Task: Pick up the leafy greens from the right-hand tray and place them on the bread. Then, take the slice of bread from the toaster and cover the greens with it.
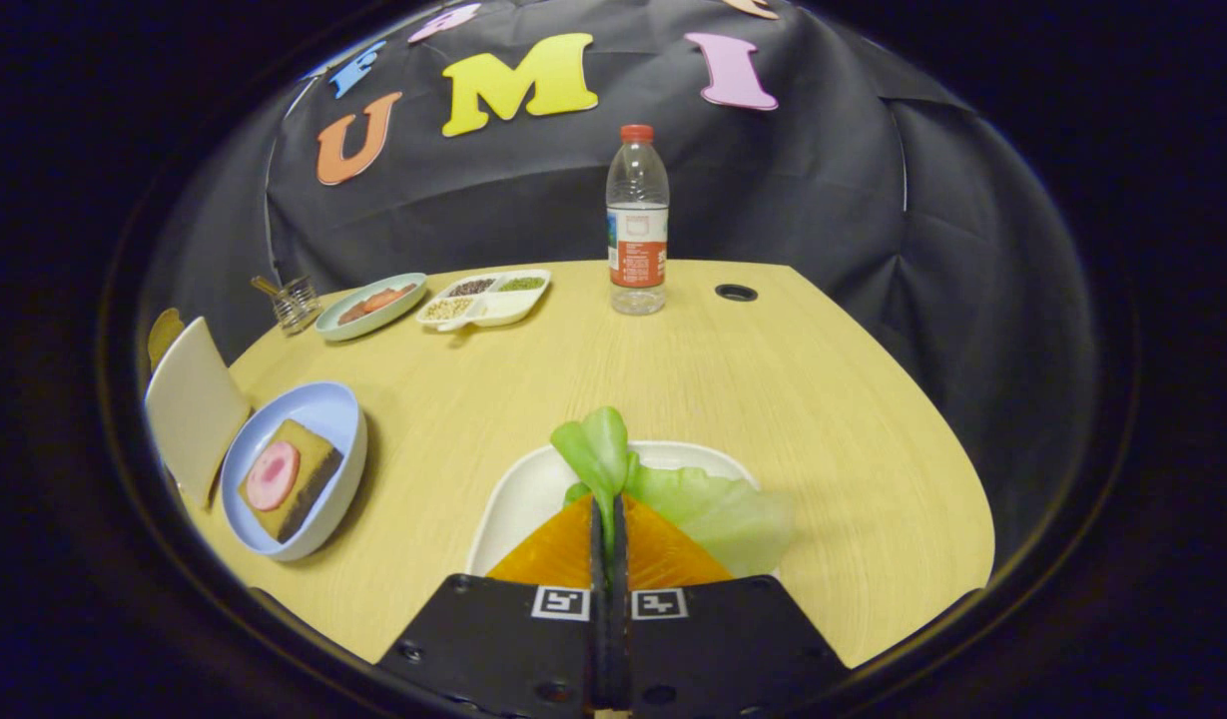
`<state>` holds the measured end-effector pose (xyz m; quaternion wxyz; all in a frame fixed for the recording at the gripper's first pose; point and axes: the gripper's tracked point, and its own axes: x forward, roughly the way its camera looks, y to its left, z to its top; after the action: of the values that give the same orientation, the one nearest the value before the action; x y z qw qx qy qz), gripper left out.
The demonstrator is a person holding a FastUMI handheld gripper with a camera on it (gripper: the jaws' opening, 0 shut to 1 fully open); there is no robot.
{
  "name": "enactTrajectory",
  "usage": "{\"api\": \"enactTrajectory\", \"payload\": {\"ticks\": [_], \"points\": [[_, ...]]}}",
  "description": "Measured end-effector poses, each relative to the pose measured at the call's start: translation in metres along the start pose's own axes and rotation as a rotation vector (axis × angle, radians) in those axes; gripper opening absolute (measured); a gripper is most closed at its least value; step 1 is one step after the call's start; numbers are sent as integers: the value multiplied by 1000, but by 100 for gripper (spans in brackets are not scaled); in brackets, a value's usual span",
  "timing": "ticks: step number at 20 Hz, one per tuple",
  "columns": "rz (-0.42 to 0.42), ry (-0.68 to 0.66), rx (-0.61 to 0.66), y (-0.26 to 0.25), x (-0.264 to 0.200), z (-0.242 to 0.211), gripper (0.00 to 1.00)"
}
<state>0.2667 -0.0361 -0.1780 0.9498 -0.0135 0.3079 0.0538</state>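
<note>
Your gripper (609, 514) has its two orange fingers (558, 554) pressed together on the leafy greens (673, 489), pinching the leaf near its stem end. One lobe stands up just beyond the fingertips; the broader part trails to the right over the white tray (518, 499) below. Whether the leaf has cleared the tray or is resting on it cannot be told from this angle.

The step in hand is judged to be the carry to the bread (289, 479), which lies in the blue bowl (318, 414) well to the left of the tray, with a pink round slice on top. Raise the leaf clear of the tray rim before you swing left, so the trailing part does not drag or tear. Come in above the bowl's near wall, bring the leaf down flat across the bread, and part the fingers only when it rests there. The grip is narrow, so move steadily; a jerk could let the leaf slip.

The toaster (194, 404) stands touching or just beside the bowl on its far left side. Do not overshoot towards it.

The table (773, 379) is open between tray and bowl. The bottle (637, 220), the divided dish (485, 297), the pale green plate (371, 305) and the small glass (296, 302) sit far back, well apart from your path. The table's near-left edge runs close past the bowl, so keep the approach inboard.
</note>
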Motion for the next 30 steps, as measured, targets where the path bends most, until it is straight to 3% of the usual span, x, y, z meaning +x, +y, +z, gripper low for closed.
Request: {"api": "enactTrajectory", "payload": {"ticks": [5,14,17,24,30], "points": [[28,-58,129,0,-15,19,0],[94,-184,201,40,-71,62,0],[125,-204,185,78,-81,66,0],[111,-278,148,163,-88,75,0],[-8,-290,-8,204,-70,61,0]]}}
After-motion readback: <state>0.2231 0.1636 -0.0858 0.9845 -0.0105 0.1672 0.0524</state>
